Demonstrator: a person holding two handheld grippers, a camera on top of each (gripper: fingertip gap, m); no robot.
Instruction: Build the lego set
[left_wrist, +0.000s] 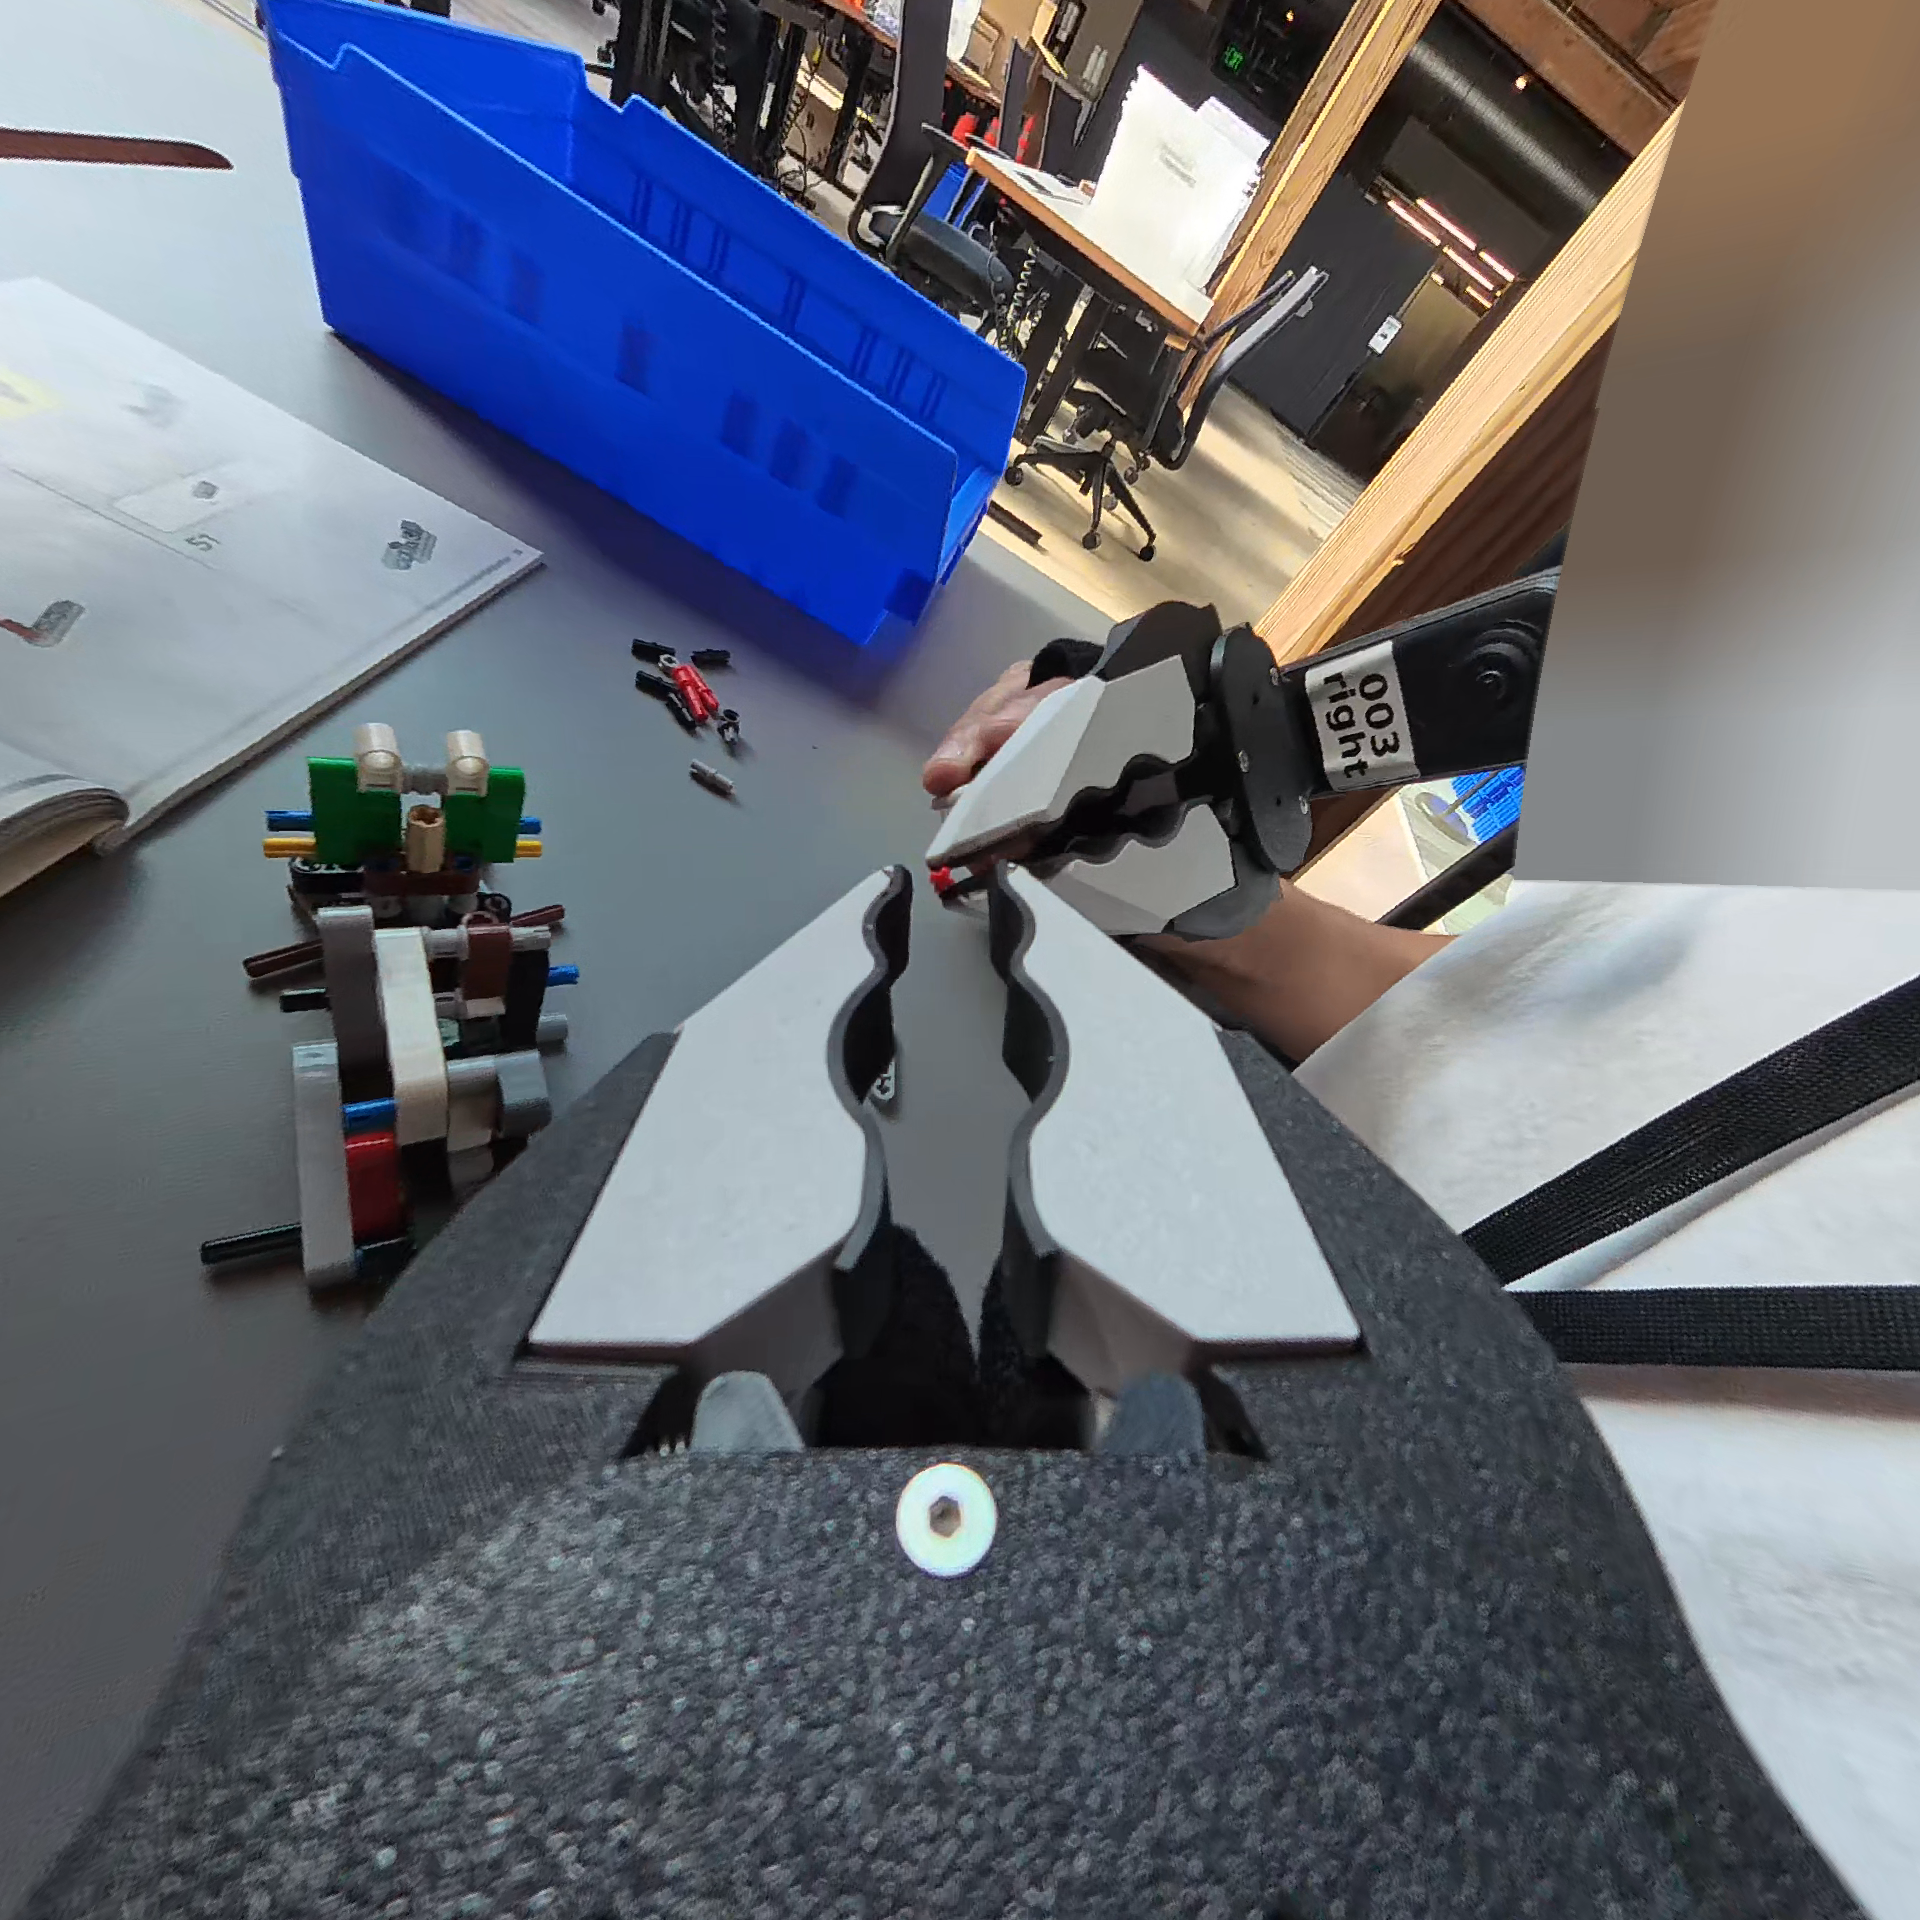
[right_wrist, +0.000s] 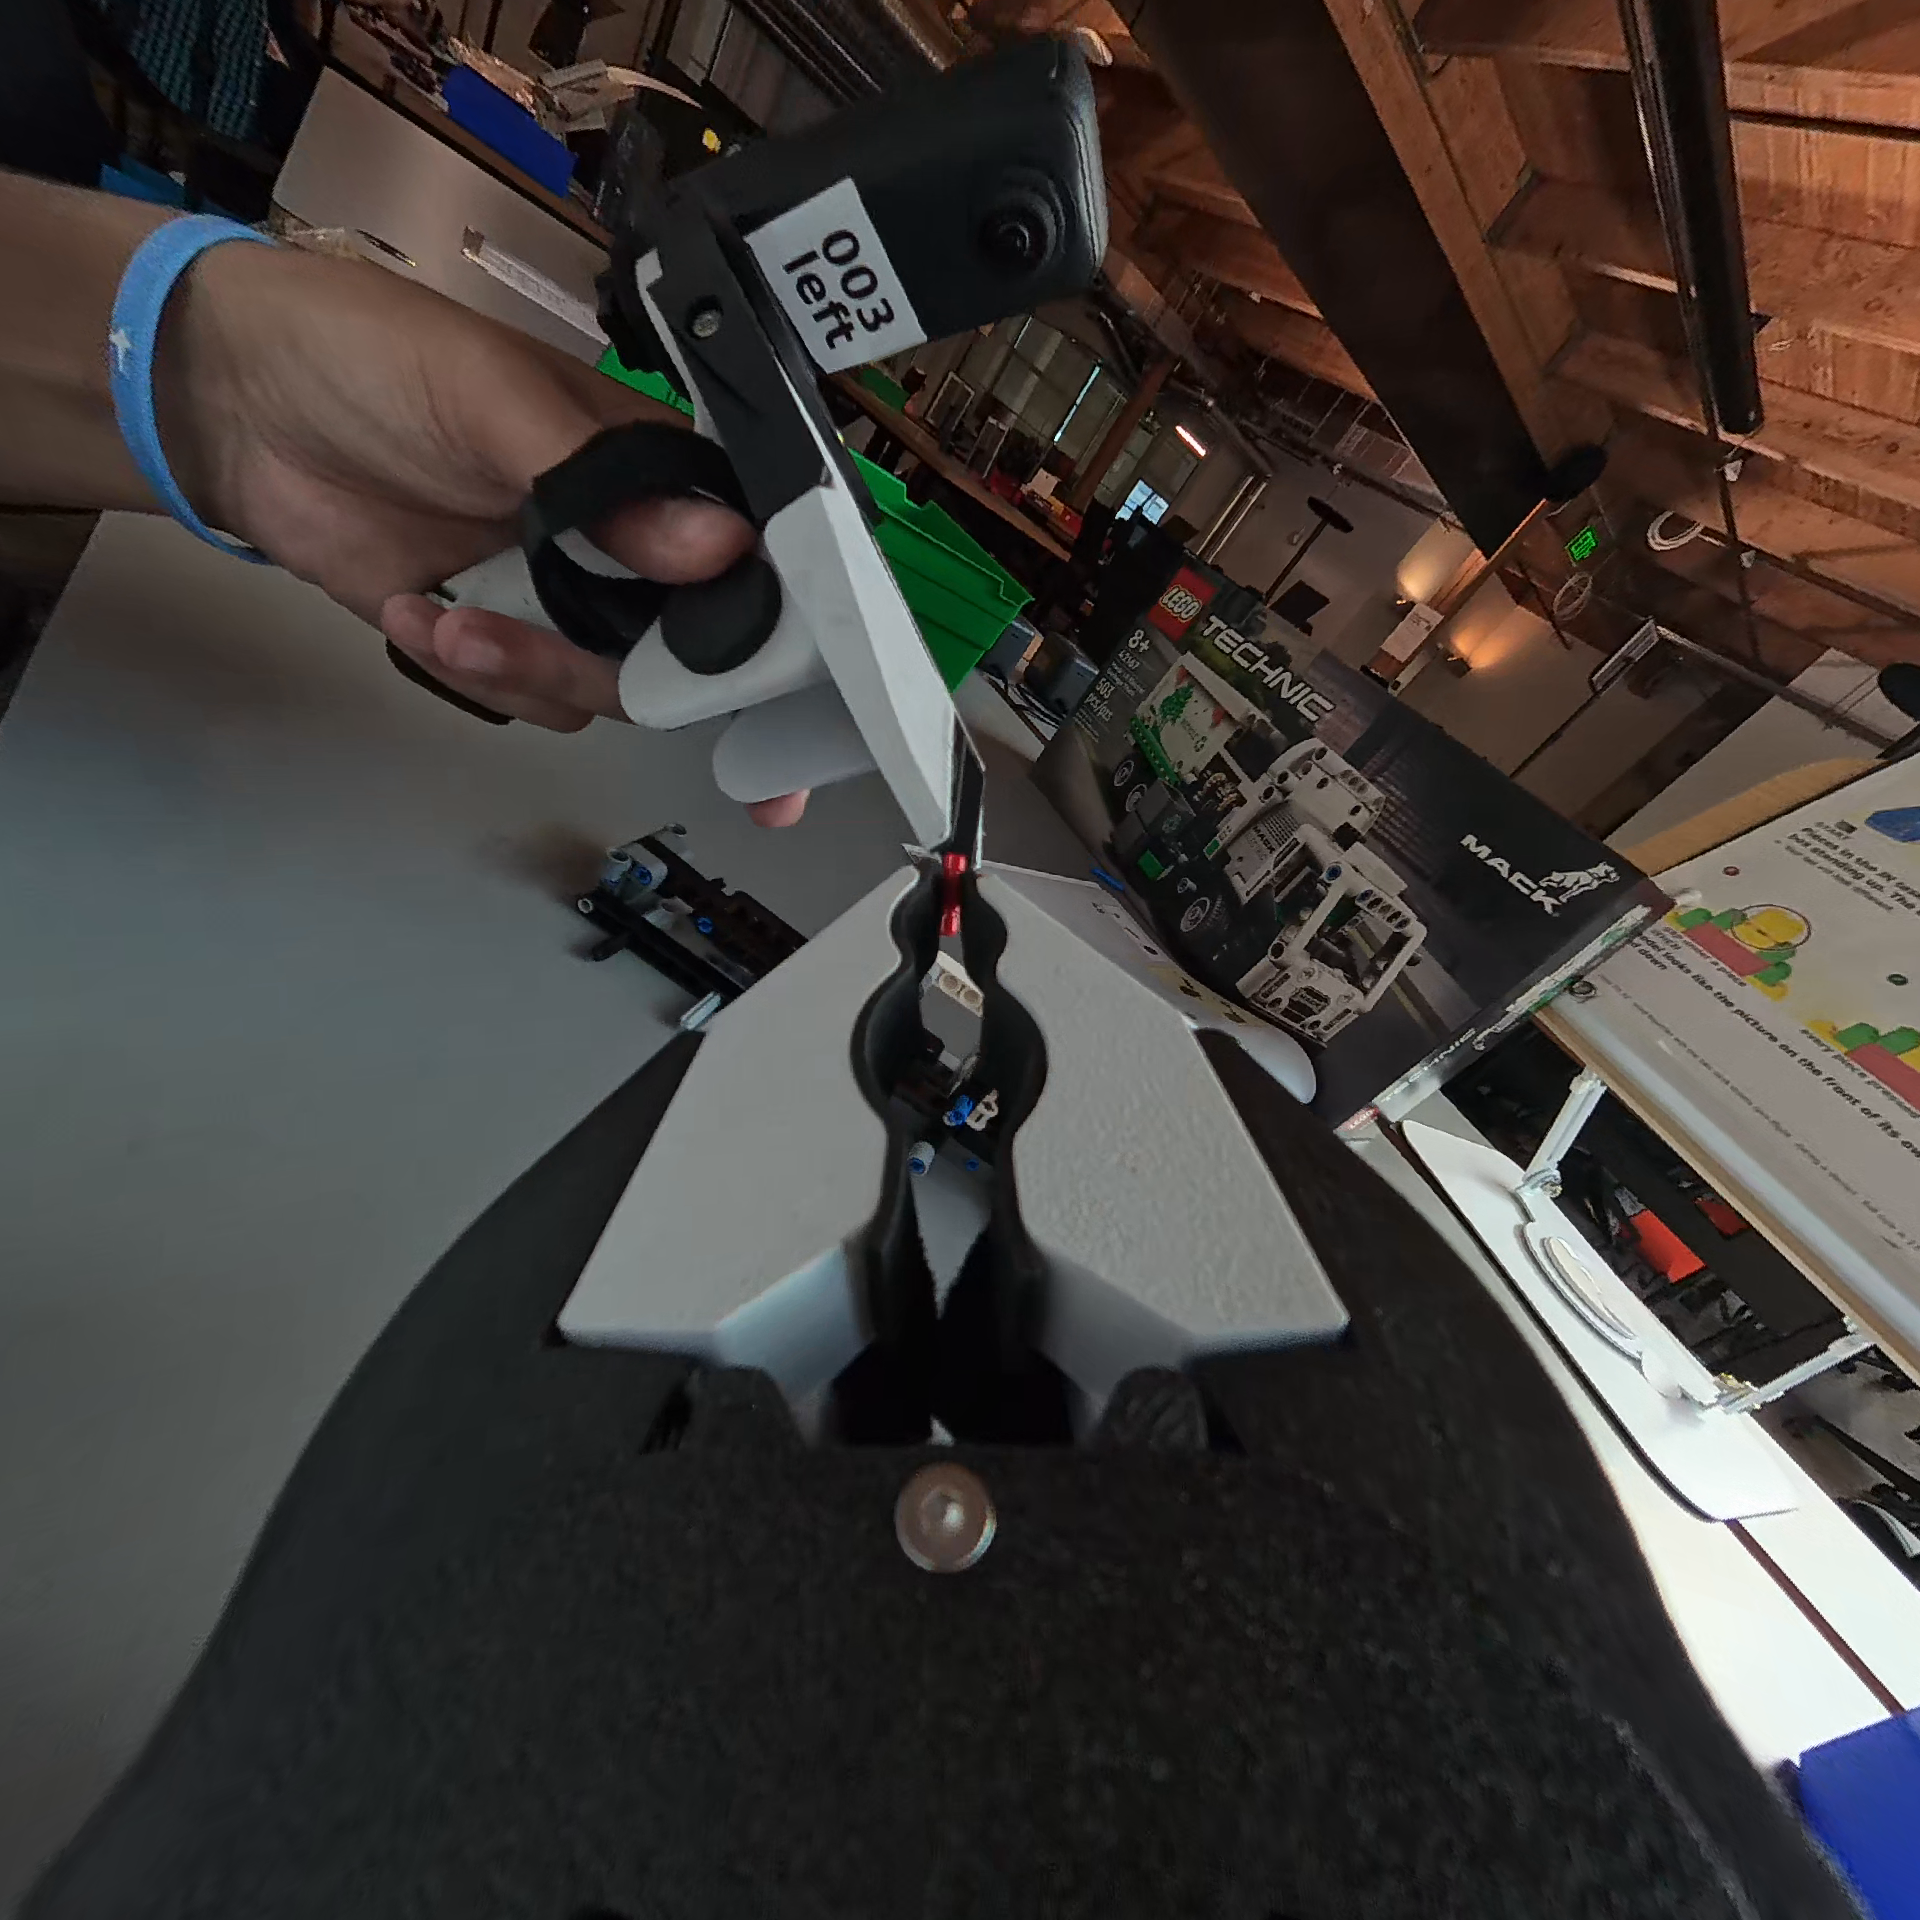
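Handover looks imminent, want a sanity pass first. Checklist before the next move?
1. Right hand-held gripper shut on the red pin: ok.
2. Left hand-held gripper open, its tips either side of the pin: ok.
3. Left fingers touching the pin: cannot tell.
4. Enough pin sticking out of the right grip for the left to take: cannot tell.
5. Partial build resting on the table, apart from both grippers: ok.
6. Spare pins loose on the table near the blue bin, out of the handover path: ok.
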